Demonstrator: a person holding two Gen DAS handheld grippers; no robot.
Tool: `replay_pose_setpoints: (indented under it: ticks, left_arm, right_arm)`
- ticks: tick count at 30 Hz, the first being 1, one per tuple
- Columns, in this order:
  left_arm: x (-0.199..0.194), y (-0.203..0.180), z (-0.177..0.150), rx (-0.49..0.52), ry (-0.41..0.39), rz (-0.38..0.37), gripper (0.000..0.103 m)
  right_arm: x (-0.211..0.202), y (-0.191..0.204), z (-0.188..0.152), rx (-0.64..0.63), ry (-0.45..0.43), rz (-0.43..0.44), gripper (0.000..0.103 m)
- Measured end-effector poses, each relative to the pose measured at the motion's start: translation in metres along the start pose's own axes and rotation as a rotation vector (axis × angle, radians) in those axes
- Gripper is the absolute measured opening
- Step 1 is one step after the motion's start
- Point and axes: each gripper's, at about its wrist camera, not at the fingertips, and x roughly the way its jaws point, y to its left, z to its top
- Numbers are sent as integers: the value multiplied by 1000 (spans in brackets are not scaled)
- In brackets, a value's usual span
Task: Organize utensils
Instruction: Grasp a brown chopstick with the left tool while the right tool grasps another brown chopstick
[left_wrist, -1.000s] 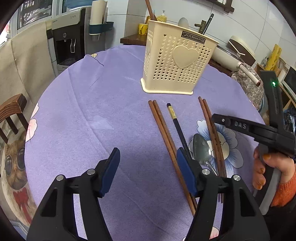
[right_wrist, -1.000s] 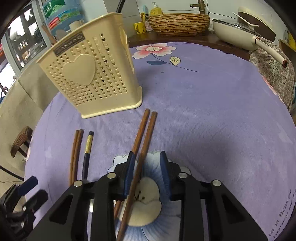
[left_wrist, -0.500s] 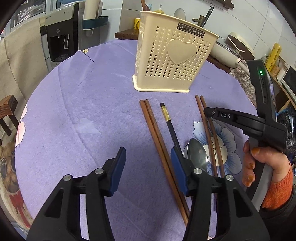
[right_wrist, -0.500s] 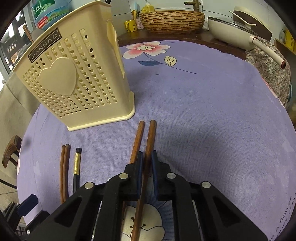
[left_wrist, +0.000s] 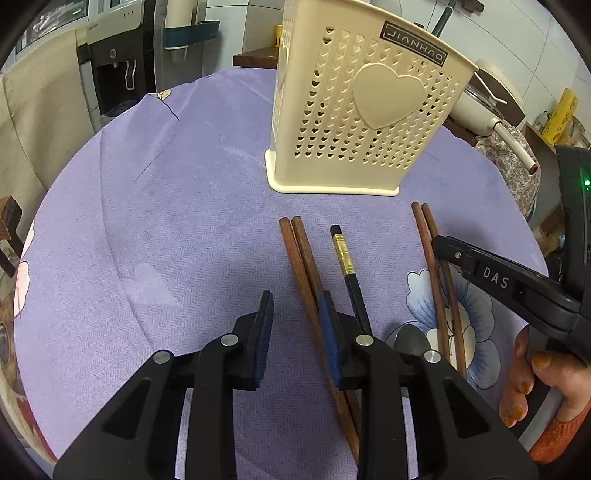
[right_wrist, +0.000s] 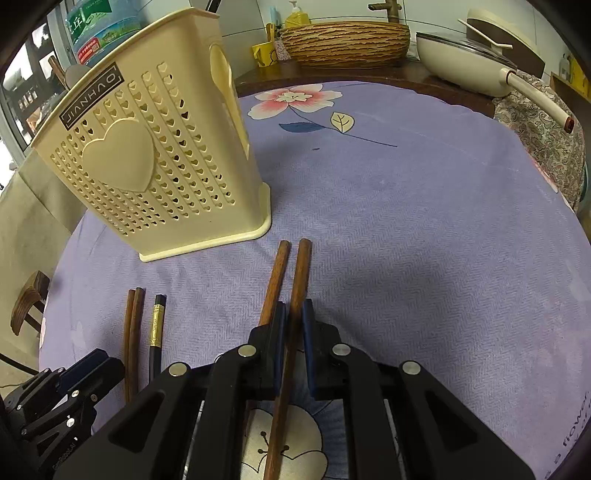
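Since the earlier frame, left gripper (left_wrist: 295, 325) is narrowing, pads unclamped beside left brown chopstick pair (left_wrist: 301, 254), while right gripper (right_wrist: 293, 332) is pinching one right-pair chopstick (right_wrist: 300, 273), near the cream holder (right_wrist: 155, 162) on the purple tablecloth (right_wrist: 406, 240).

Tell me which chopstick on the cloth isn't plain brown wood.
The single black chopstick with the gold band, lying between the two brown wooden pairs, in front of the cream holder.

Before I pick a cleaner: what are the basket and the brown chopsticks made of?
The basket looks like moulded cream plastic, matte, with punched heart-shaped holes. The brown chopsticks look like wood, reddish-brown with a smooth, dull finish; lacquer cannot be ruled out.
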Motion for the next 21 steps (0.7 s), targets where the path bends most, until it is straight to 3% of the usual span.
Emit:
replay_pose_setpoints:
  ticks: [21]
  left_arm:
    - [21, -4, 22, -10, 42, 29, 23]
  right_arm:
    - [4, 11, 4, -4, -1, -38, 9]
